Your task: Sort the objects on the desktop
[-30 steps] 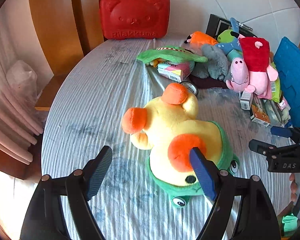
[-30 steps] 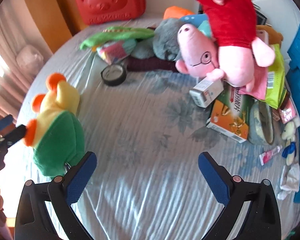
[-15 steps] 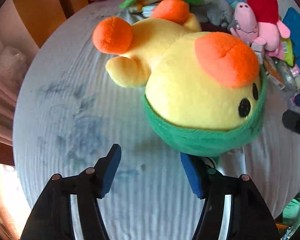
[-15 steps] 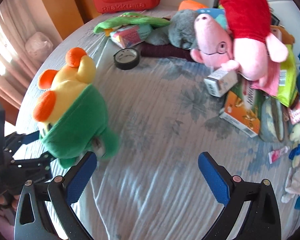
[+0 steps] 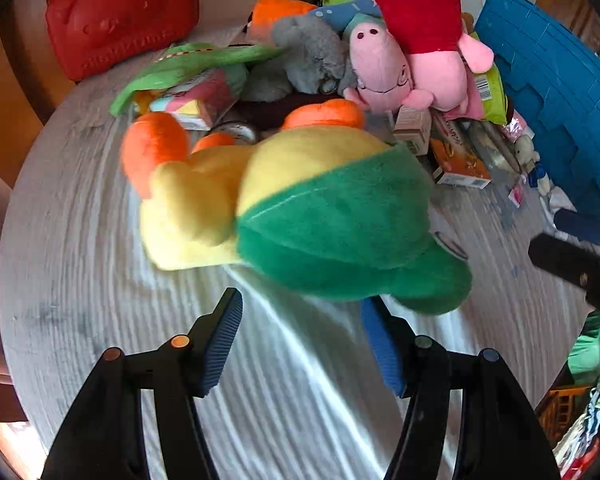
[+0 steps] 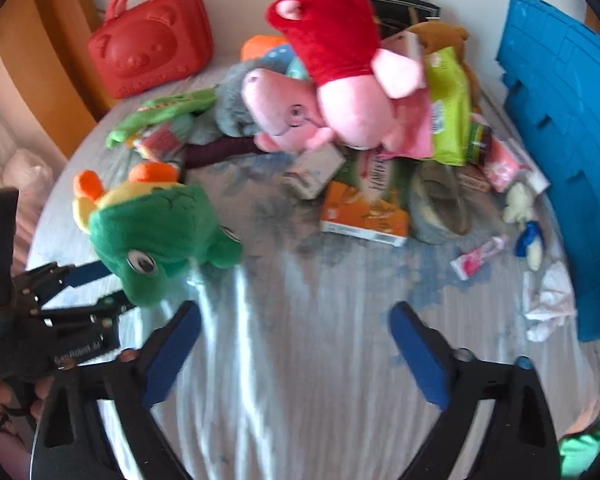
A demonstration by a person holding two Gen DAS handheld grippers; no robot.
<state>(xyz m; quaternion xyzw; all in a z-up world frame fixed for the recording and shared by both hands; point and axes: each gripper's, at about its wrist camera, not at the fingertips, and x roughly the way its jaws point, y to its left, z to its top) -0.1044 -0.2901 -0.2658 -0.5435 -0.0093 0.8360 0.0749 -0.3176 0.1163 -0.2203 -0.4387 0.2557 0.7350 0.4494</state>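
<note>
Green-hooded plush duck point(image 5: 320, 216) hangs pinched by its hood in the left tongs point(image 5: 300, 344) above the bed's point(image 6: 320, 340) near left edge, evidently for sorting, while right tongs point(image 6: 296, 354), empty, are closing.

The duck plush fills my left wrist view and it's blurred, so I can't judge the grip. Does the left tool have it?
Observer: In the right wrist view, the left tool has a finger on either side of the green hood edge of the duck plush. Whether they pinch it, I cannot tell.
Operator: Is the right tool free?
Observer: Yes. The right tool has only bare sheet between its jaws, which are closing.
Operator: Which way does the hood face?
Observer: Both its eyes look toward the right tool's camera.
</note>
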